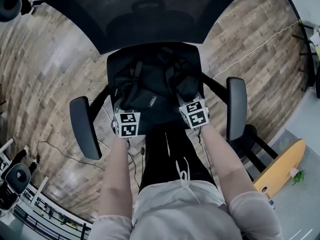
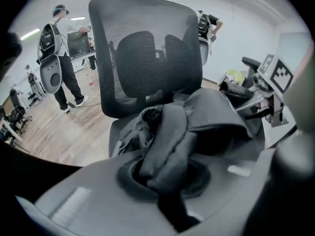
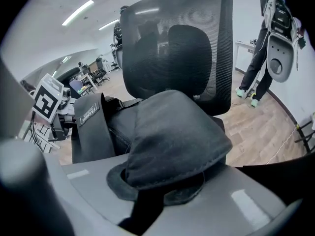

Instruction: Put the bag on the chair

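Observation:
The black bag lies on the seat of the black office chair, in front of its mesh backrest. My left gripper is at the bag's near left side and is shut on a folded dark strap of the bag. My right gripper holds the near right side, shut on a padded shoulder strap. Both grippers sit low over the seat's front edge, and the bag hides their fingertips in the head view. A labelled strap runs down the bag's front.
The chair's armrests flank my grippers. The floor is wood, with cables at the left and a yellow board at the right. One person stands behind the chair and another person stands off to one side.

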